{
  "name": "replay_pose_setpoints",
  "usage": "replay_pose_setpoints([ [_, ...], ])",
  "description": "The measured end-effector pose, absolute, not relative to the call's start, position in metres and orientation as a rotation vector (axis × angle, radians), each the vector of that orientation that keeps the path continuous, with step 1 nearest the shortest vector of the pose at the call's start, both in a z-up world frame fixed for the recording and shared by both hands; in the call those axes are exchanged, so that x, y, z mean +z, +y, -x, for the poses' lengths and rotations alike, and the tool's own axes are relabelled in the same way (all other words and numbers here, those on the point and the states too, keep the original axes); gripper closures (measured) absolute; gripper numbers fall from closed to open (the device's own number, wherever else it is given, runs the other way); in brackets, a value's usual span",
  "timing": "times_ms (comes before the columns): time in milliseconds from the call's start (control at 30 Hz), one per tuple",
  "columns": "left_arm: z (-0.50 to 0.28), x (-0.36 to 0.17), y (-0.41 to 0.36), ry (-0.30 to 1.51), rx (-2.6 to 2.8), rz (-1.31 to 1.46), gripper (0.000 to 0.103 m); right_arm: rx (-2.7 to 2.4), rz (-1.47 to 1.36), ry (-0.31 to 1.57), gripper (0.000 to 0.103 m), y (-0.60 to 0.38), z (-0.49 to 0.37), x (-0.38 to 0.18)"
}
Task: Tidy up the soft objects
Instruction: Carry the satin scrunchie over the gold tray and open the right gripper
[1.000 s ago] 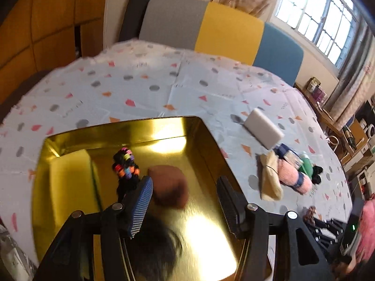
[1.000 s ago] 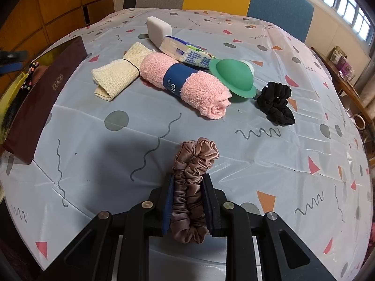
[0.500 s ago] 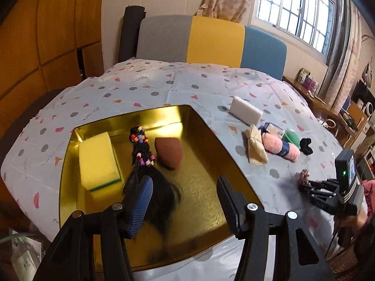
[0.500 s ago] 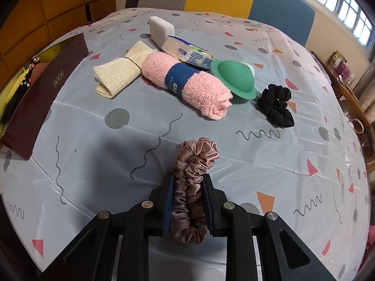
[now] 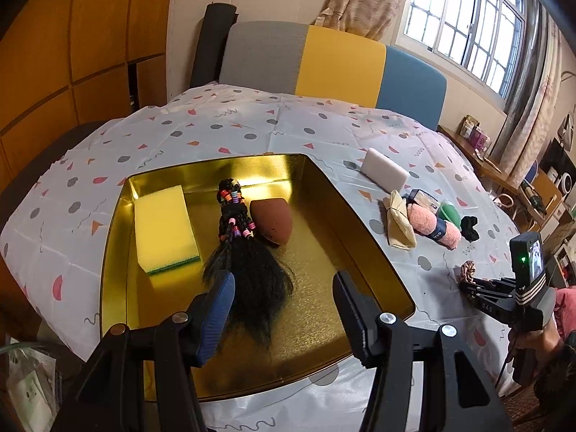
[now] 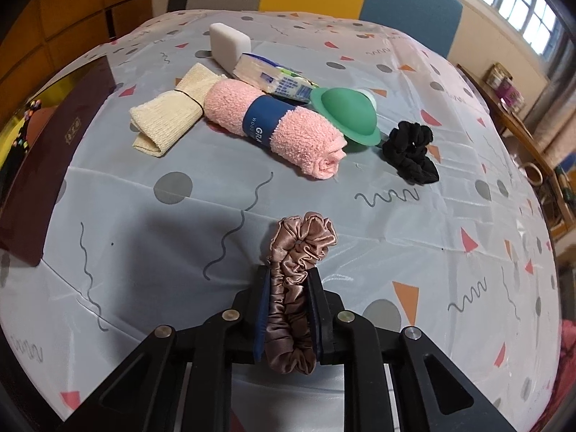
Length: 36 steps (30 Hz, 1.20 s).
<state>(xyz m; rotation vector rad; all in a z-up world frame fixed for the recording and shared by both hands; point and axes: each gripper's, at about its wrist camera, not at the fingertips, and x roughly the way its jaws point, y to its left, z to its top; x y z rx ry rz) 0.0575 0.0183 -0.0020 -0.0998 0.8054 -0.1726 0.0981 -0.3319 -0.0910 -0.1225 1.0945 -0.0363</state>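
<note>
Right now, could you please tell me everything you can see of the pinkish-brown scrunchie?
The pinkish-brown scrunchie is a glossy, satin-like gathered fabric ring, squeezed flat into a long loop. The right gripper is shut on its middle, with its jaws just closing tighter. Its ruffled far end sticks out past the fingertips over the patterned tablecloth; the near end bulges behind the pads. It lies apart from the black scrunchie.

Daylight pours in from the window (image 5: pixel 464 25) at the upper right, so both views are bright and pretty sharp, no real motion blur. The gold tray (image 5: pixel 360 216) throws back a hot glare patch along its far wall. Soft shadow falls on the tabletop (image 6: pixel 151 237) left of the right gripper (image 6: pixel 288 309). Heavy fisheye bending everywhere, with straight edges curving and the corners going black. The wood panels on the left look dim and warm.
</note>
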Motion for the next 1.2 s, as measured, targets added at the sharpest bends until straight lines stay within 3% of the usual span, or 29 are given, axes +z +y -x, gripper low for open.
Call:
replay_pose_setpoints([
  [367, -0.052, -0.004, 0.029, 0.808, -0.166, 0.113, 0.045, -0.010, 0.025, 1.138, 0.086, -0.325, -0.096, -0.084],
  [567, -0.050, -0.001, 0.032, 0.798, -0.160, 0.113, 0.045, 0.074, -0.053, 1.061, 0.086, -0.303, -0.095, -0.055],
  [900, -0.051, -0.002, 0.040, 0.801, -0.143, 0.134, 0.045, 0.337, -0.031, 0.937, 0.086, -0.208, -0.097, -0.007],
  [1200, -0.051, -0.004, 0.058, 0.800, -0.090, 0.157, 0.045, 0.534, 0.083, 0.991, 0.086, -0.110, -0.113, -0.023],
])
